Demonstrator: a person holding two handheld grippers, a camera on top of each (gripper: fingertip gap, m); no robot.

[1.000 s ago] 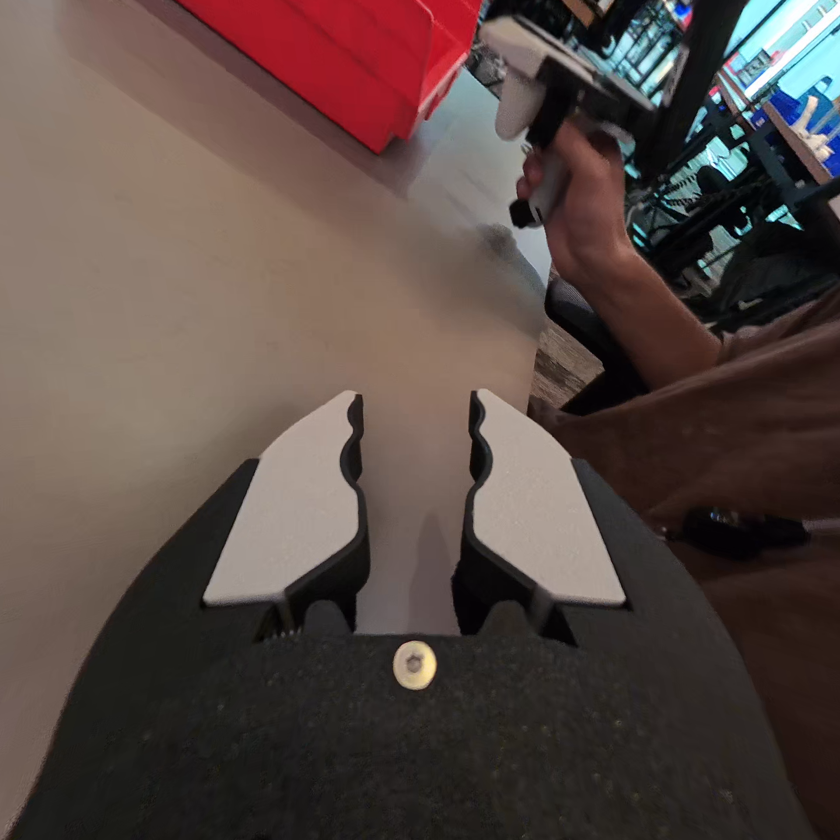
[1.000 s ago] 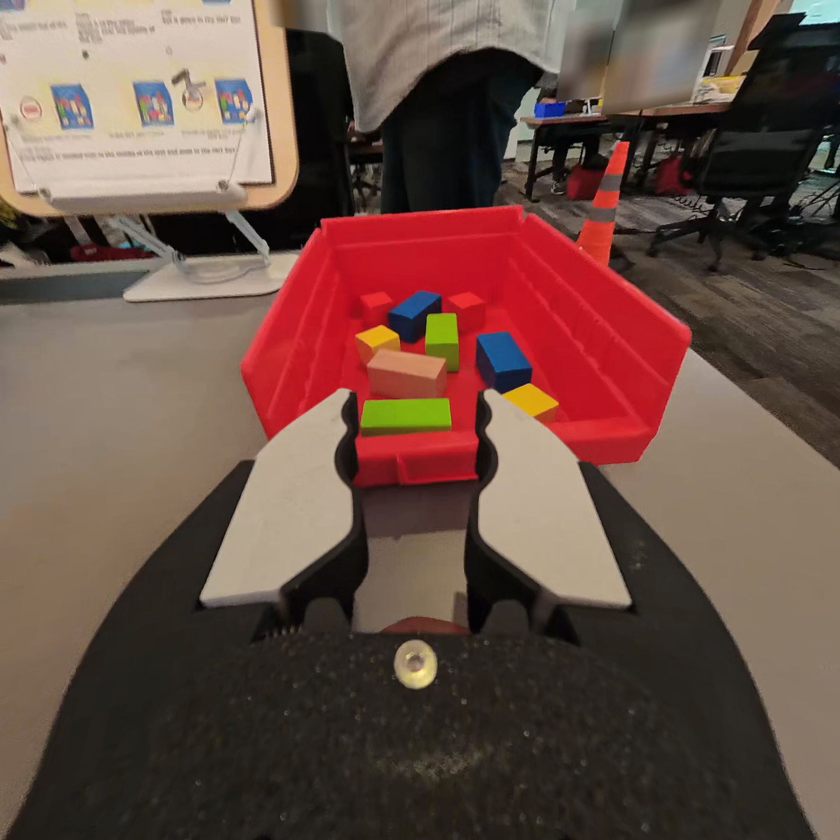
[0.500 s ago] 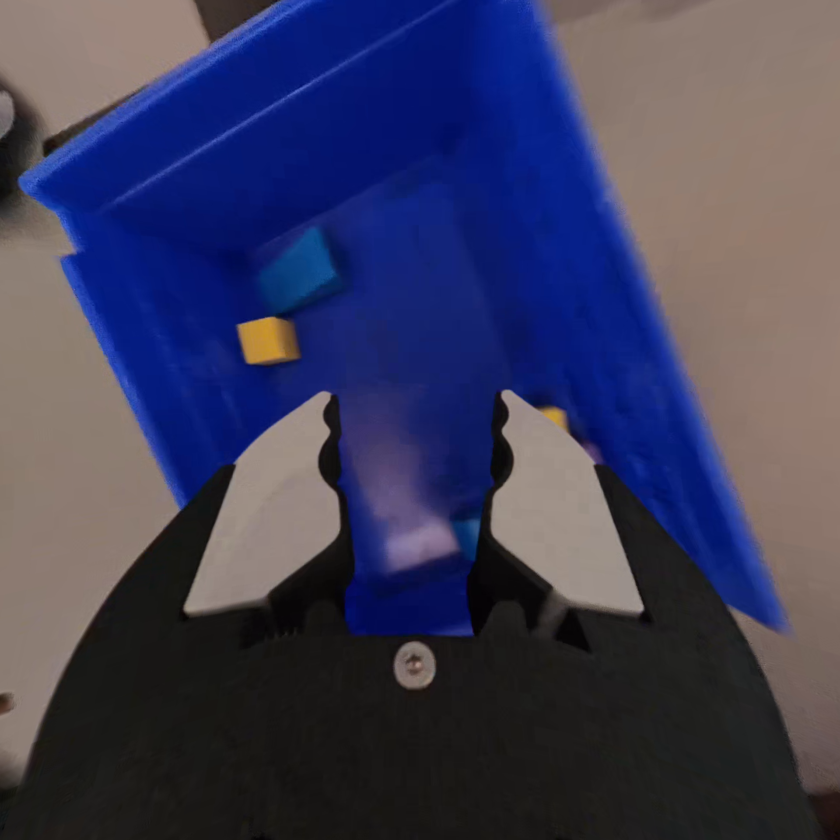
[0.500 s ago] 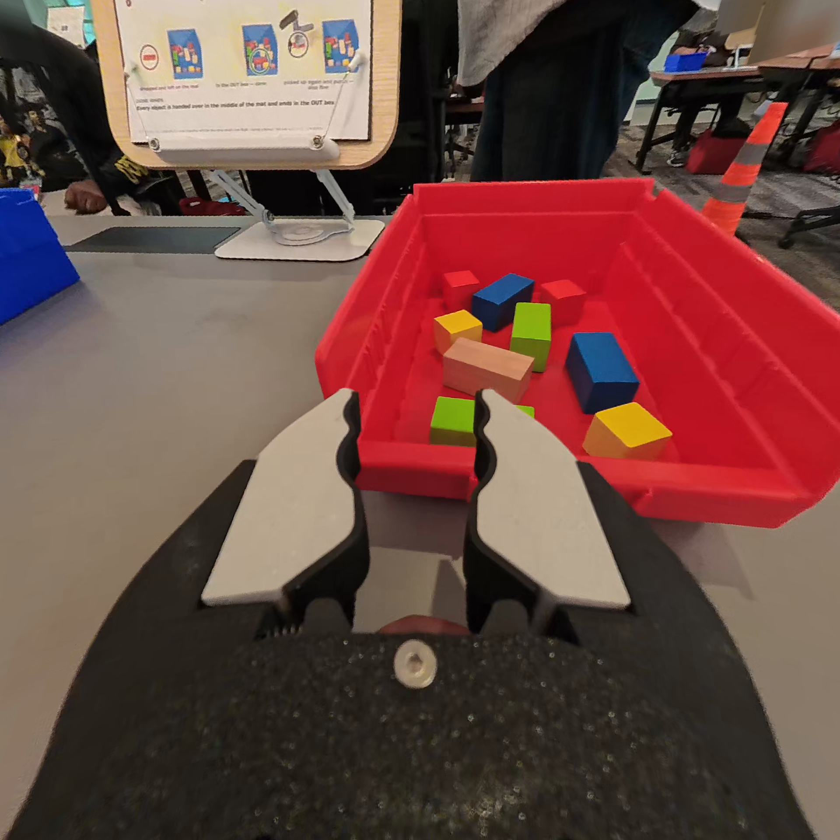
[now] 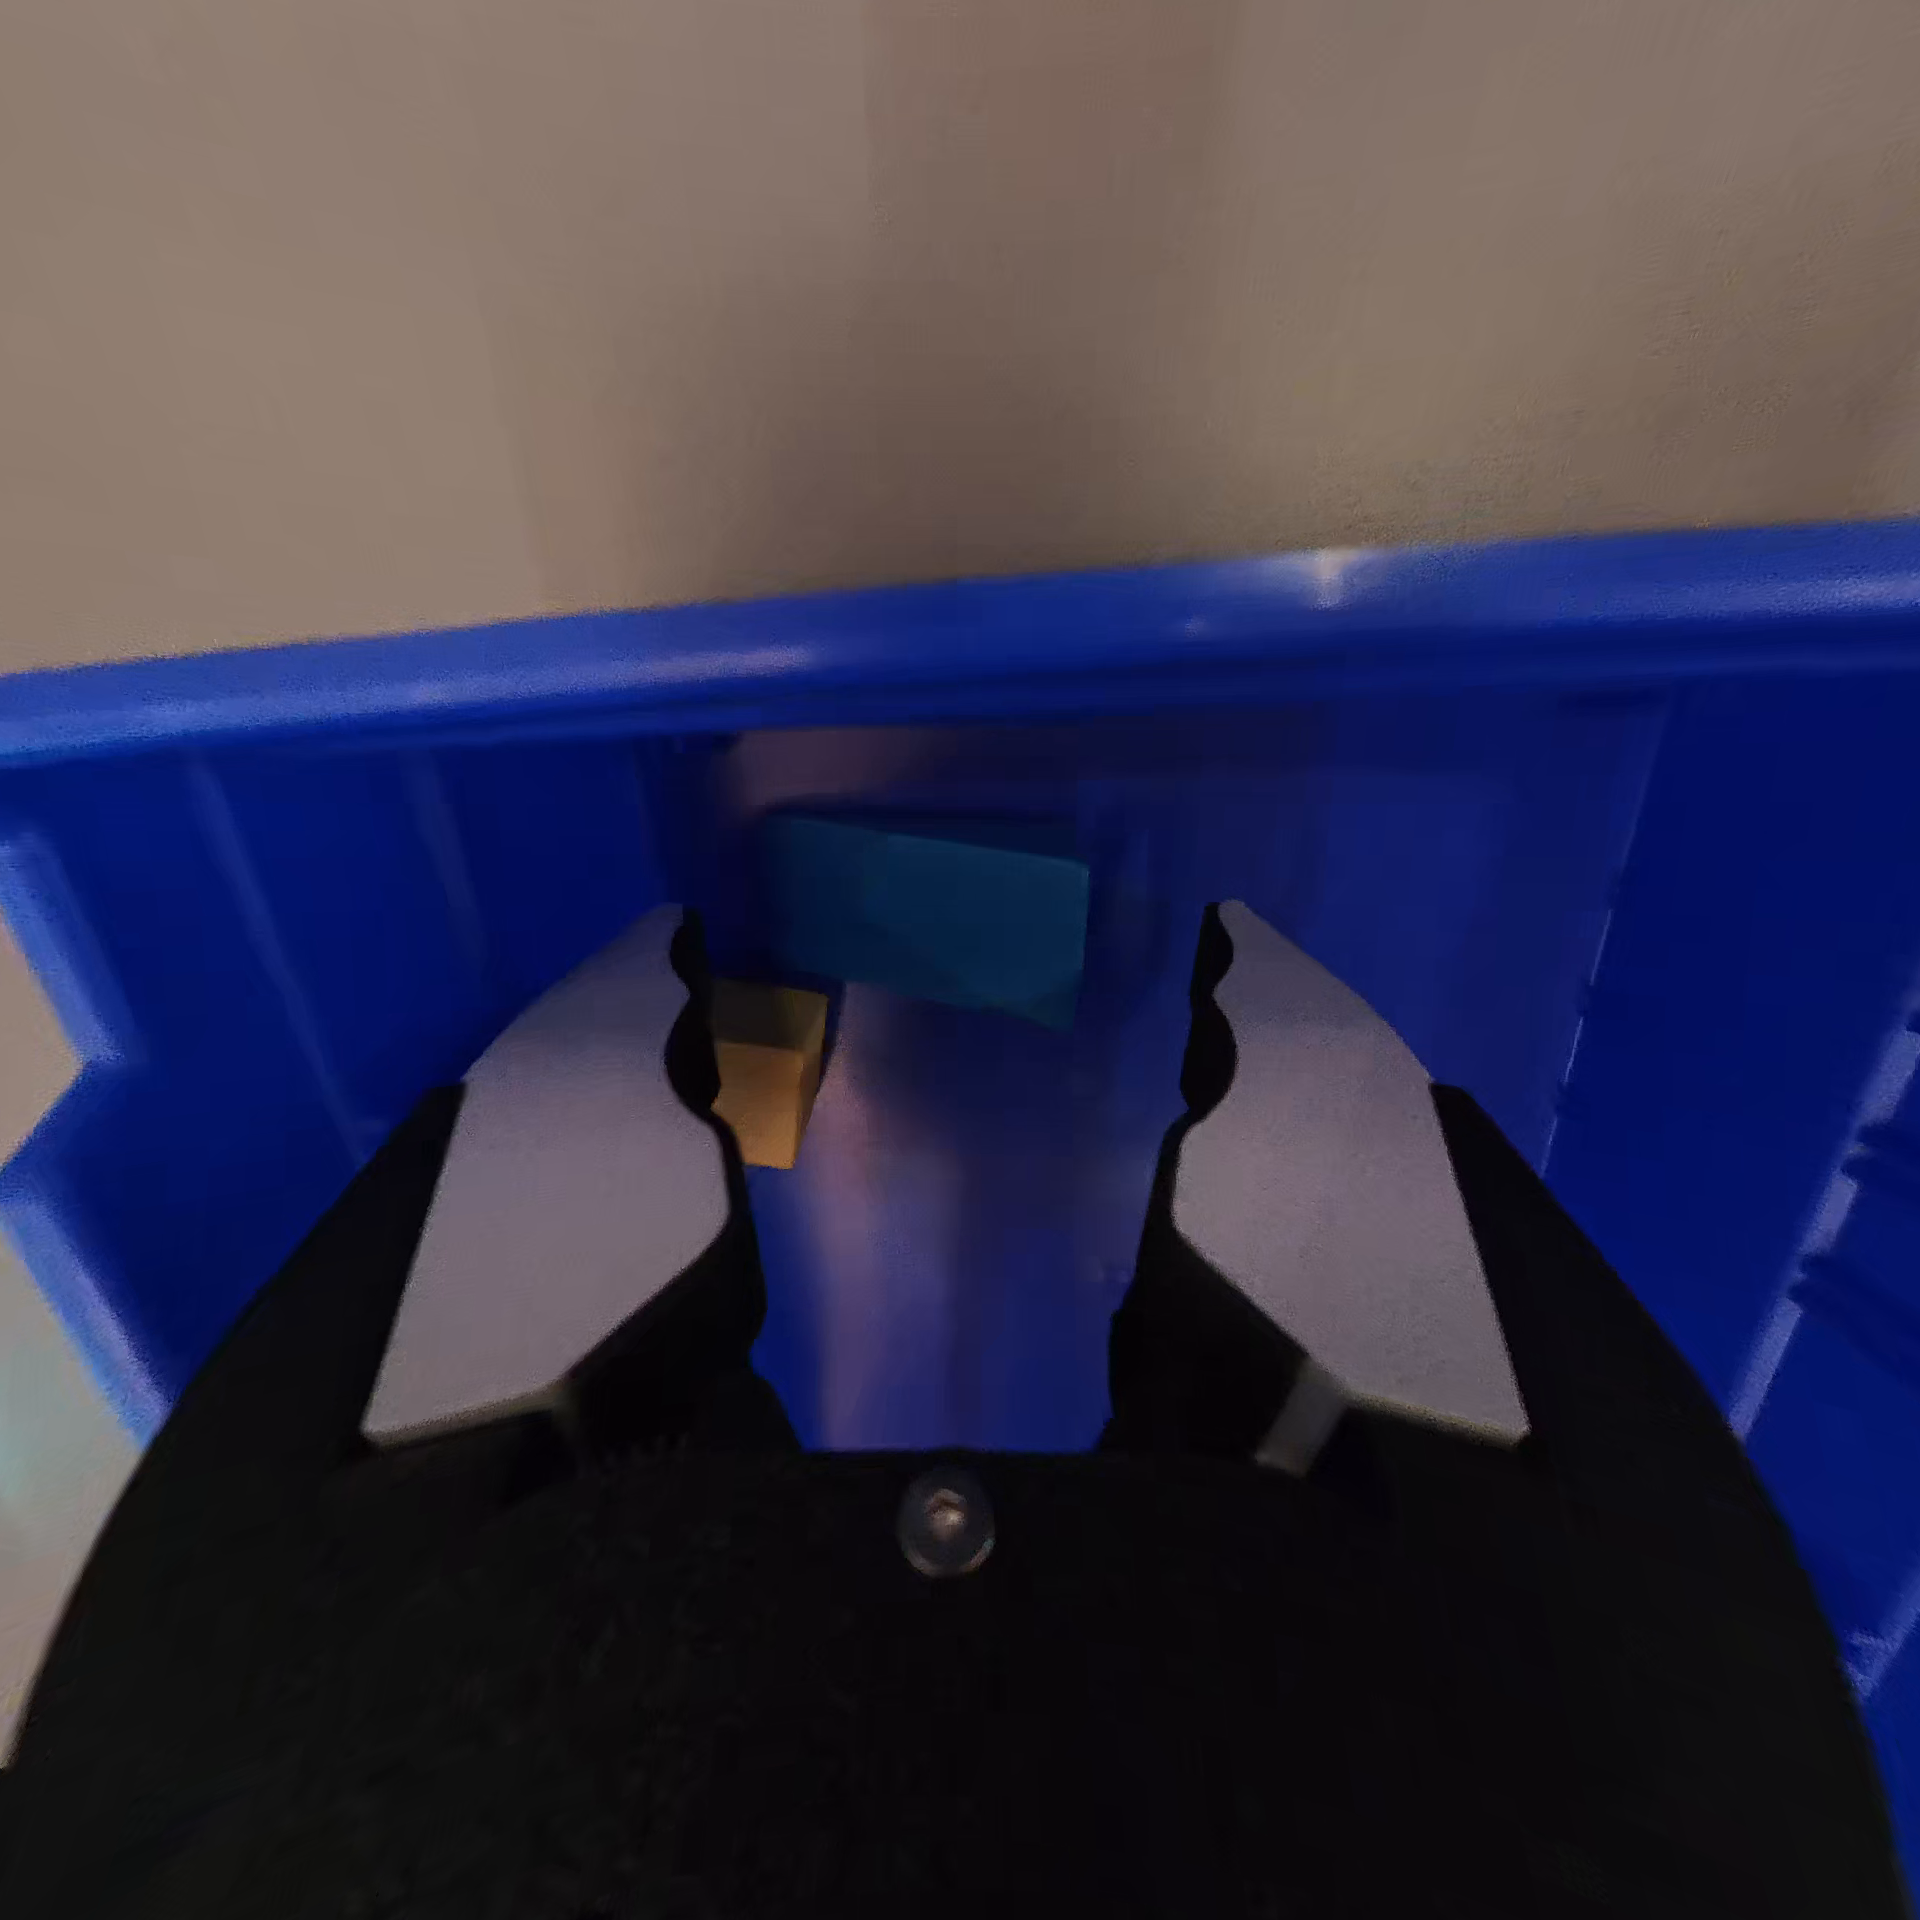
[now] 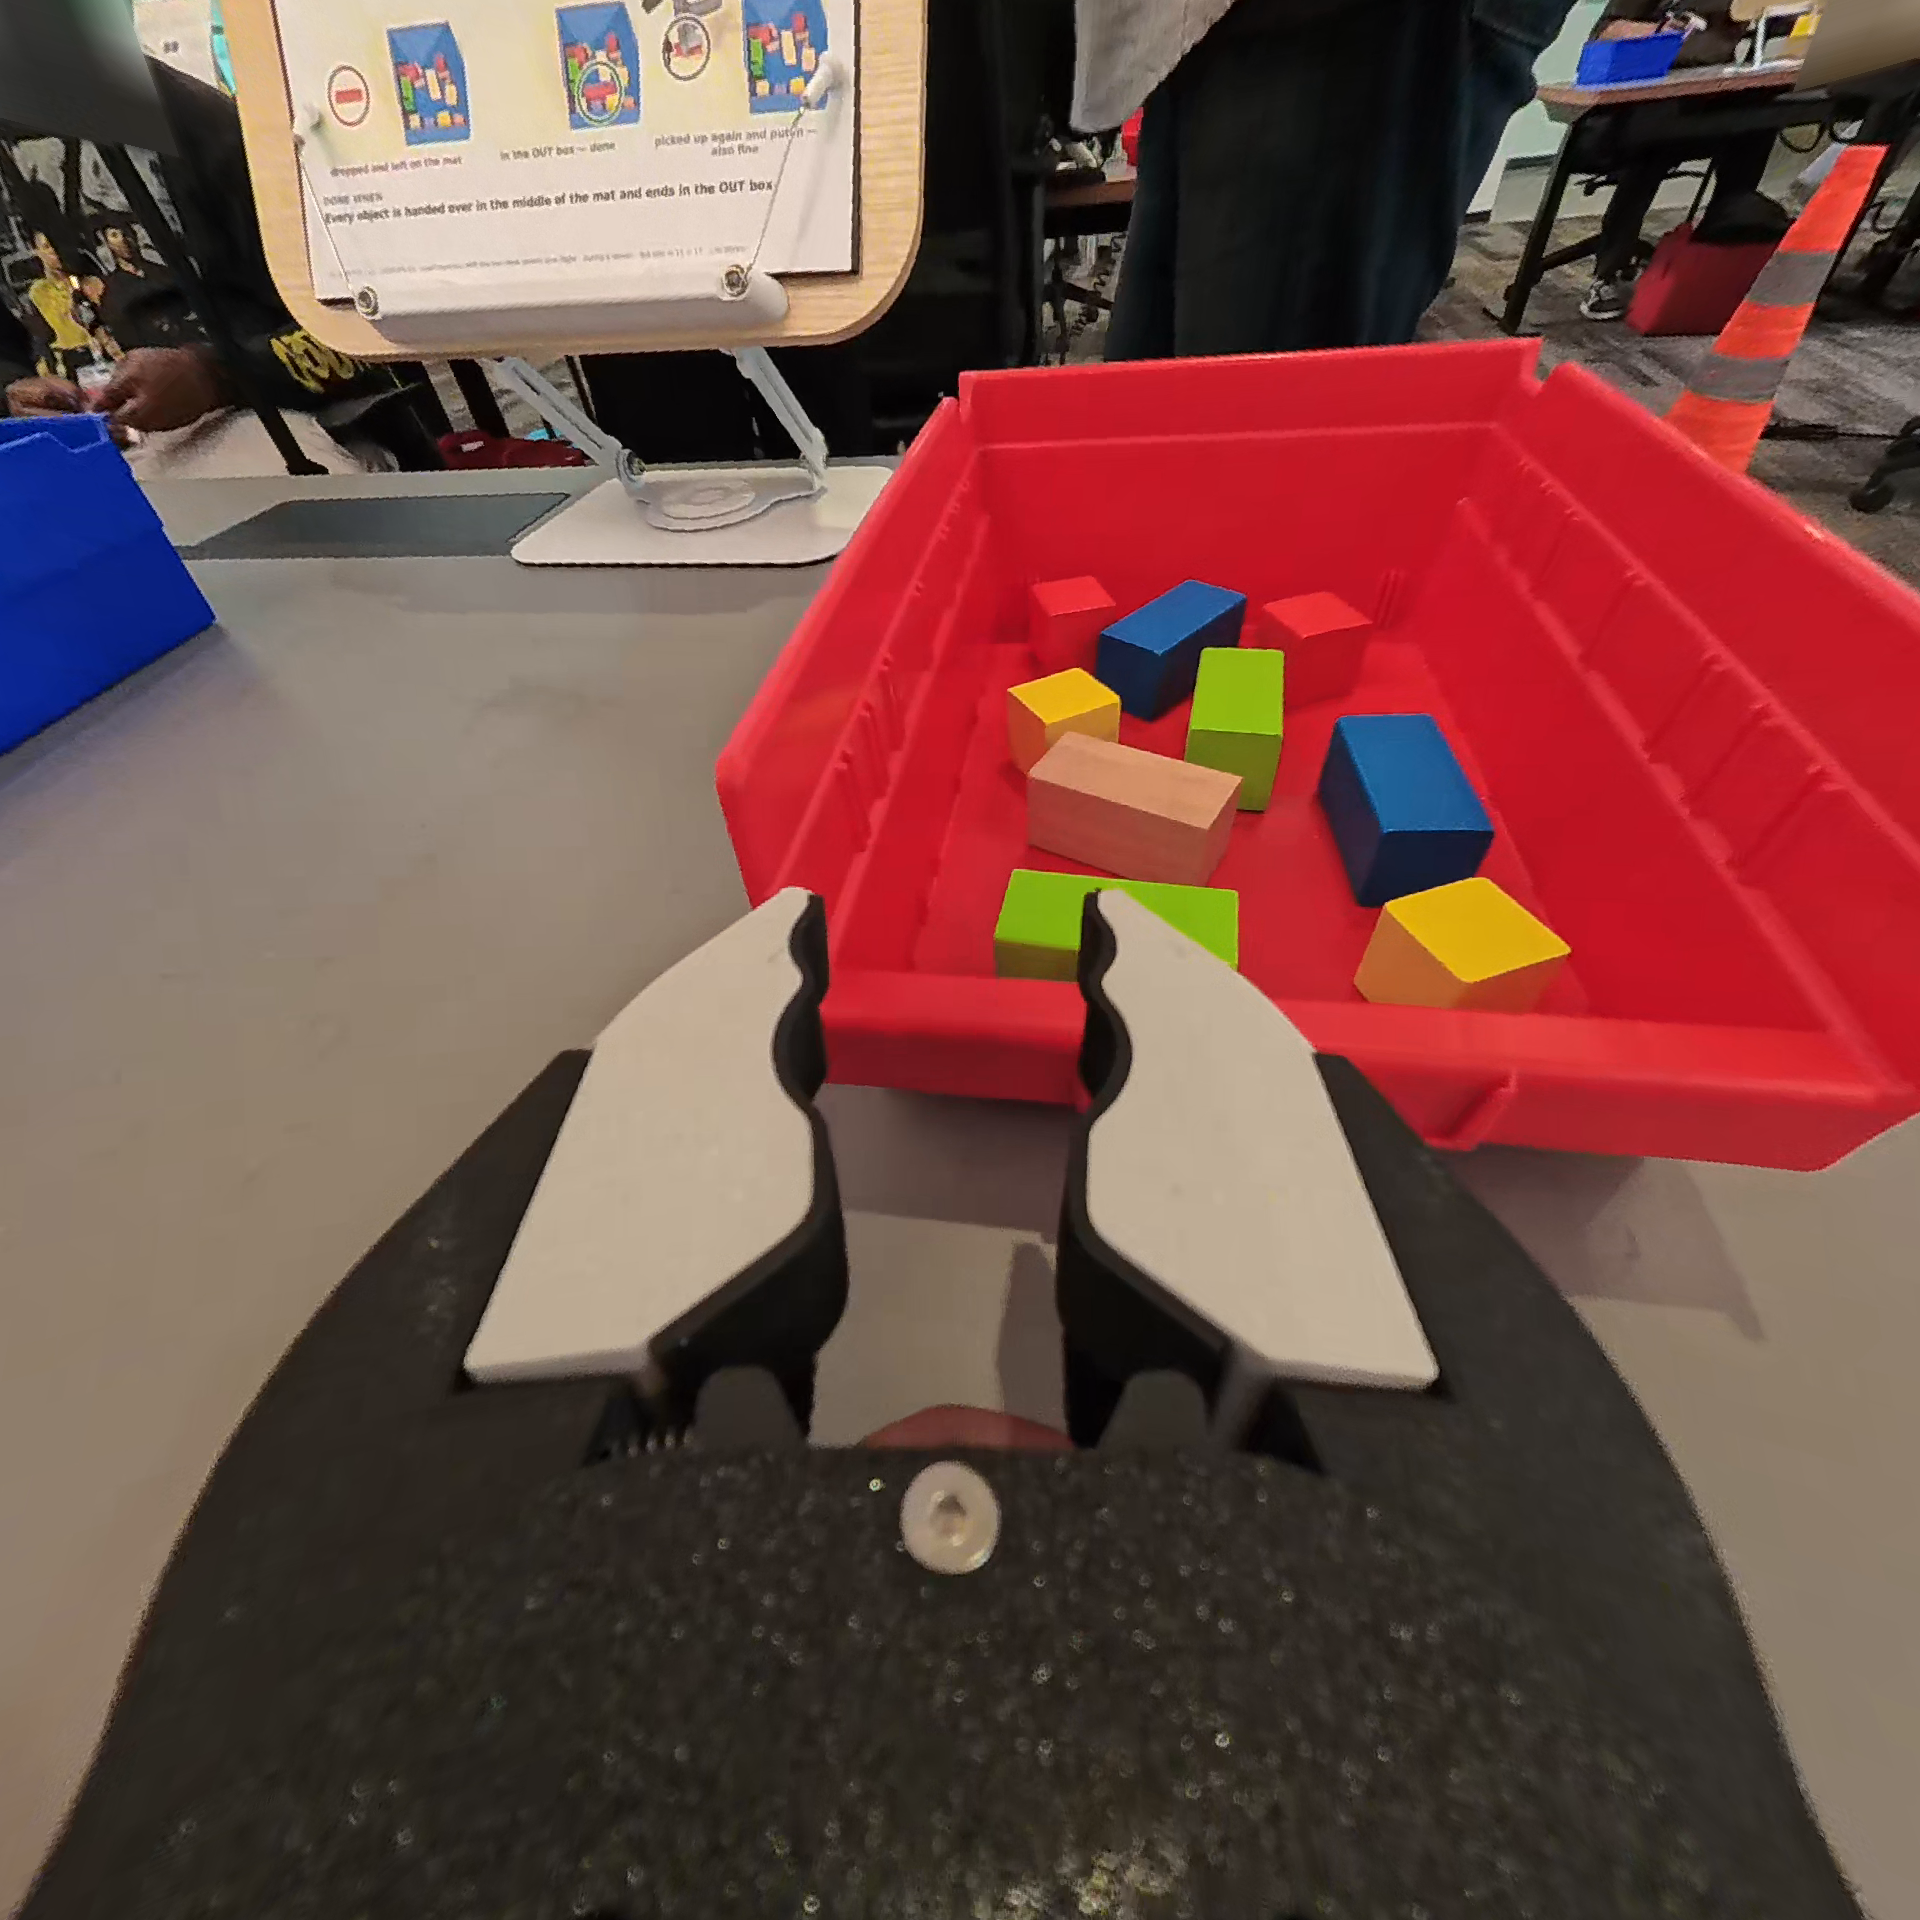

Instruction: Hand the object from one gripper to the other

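Left gripper (image 5: 945, 914) inside blue bin (image 5: 935, 644), jaws spread wide, empty. Teal block (image 5: 935, 925), oblong and blurred, lies against the bin's far wall; yellow cube (image 5: 769, 1091) beside it. Right gripper (image 6: 945, 914) parted, empty, above the desk (image 6: 364, 831) before red bin (image 6: 1351, 1070).

Grey tabletop (image 6: 364, 831); wood-framed instruction board (image 6: 582, 177) on a white stand; orange traffic cone (image 6: 1787, 301) on carpeted floor; desks behind.
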